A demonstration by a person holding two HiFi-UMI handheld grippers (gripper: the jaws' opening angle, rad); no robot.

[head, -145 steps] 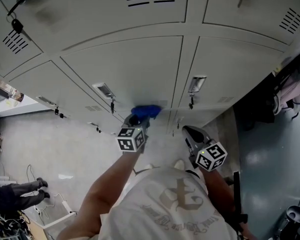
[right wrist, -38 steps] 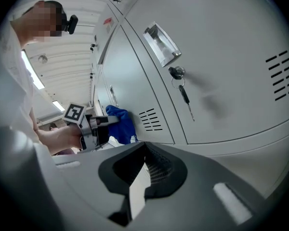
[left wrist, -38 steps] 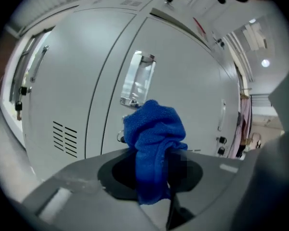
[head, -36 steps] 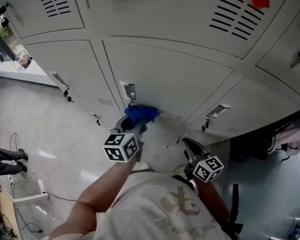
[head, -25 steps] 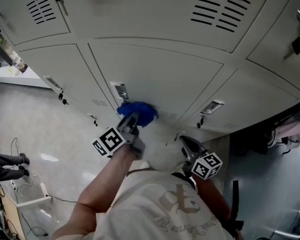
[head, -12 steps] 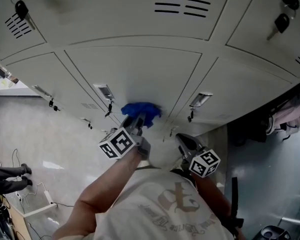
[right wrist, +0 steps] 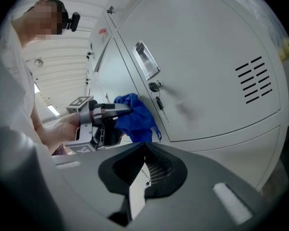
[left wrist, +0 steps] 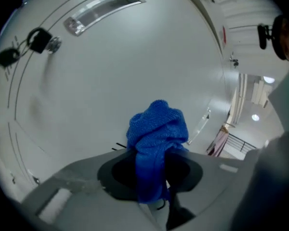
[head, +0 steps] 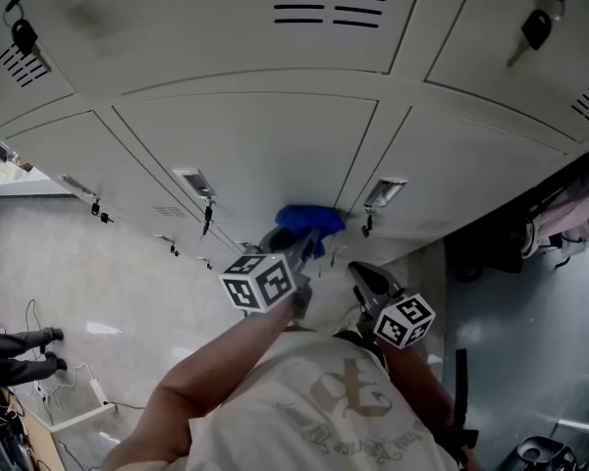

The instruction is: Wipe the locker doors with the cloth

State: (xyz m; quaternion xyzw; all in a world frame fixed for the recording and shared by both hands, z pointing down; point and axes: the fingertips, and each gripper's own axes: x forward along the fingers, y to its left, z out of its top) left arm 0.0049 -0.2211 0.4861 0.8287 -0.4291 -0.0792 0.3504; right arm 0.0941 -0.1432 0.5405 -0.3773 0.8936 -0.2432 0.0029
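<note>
**Left gripper presses blue cloth to a locker door; right gripper waits empty**

Head view: the person's left forearm (head: 211,361) reaches up and forward from the lower left. It ends in the left gripper (head: 305,246), which points at the grey locker doors (head: 255,135). The blue cloth (head: 310,222) sits bunched at the gripper's tip, against the door just left of the seam between two doors. The right gripper (head: 359,273) is held lower and to the right, short of the doors.

Left gripper view: the jaws of the left gripper (left wrist: 153,163) are clamped on the cloth (left wrist: 157,131). The cloth bulges out past them and touches the door (left wrist: 135,61). A recessed handle (left wrist: 103,11) lies well above it.

Right gripper view: the right gripper (right wrist: 144,148) has its jaws together with nothing between them. Beyond it the left gripper (right wrist: 119,110) holds the cloth (right wrist: 137,117) against the door, beside a key (right wrist: 157,93) in its lock.
</note>
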